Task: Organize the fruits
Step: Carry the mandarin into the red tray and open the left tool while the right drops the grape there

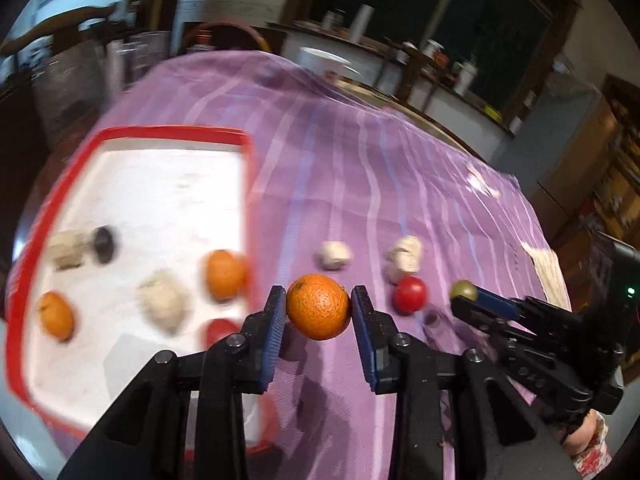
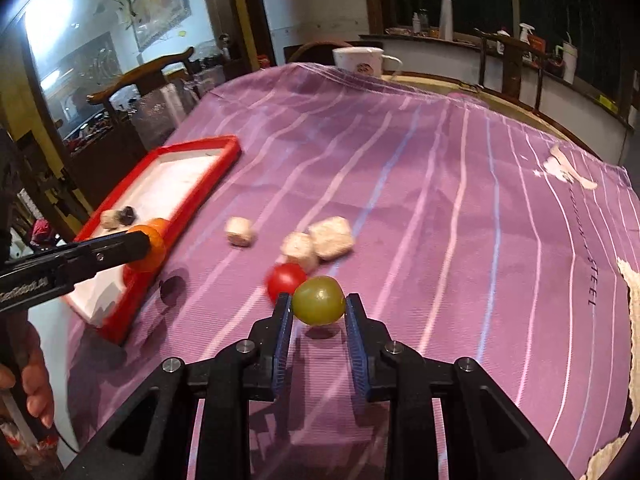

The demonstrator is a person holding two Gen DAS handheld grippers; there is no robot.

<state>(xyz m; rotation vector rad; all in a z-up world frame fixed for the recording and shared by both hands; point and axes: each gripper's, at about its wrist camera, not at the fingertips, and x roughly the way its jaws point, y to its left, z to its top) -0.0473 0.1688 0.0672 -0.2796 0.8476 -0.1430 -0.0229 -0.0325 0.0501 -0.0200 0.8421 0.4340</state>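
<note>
My left gripper (image 1: 319,306) is shut on an orange (image 1: 318,306) and holds it above the purple cloth, just right of the red-rimmed white tray (image 1: 176,135). The tray holds two oranges (image 1: 225,274), a red fruit (image 1: 220,330), pale lumps (image 1: 162,300) and a dark item (image 1: 103,243). My right gripper (image 2: 318,304) is shut on a green fruit (image 2: 318,300) and holds it above the cloth. A red fruit (image 2: 285,279) lies on the cloth just behind it. In the right wrist view the left gripper with its orange (image 2: 154,246) is over the tray's near corner.
Three pale lumps (image 2: 240,231) (image 2: 299,249) (image 2: 331,237) lie on the purple striped cloth (image 2: 440,200). A white cup (image 2: 358,61) stands at the table's far edge. Chairs and a counter with bottles stand behind the table.
</note>
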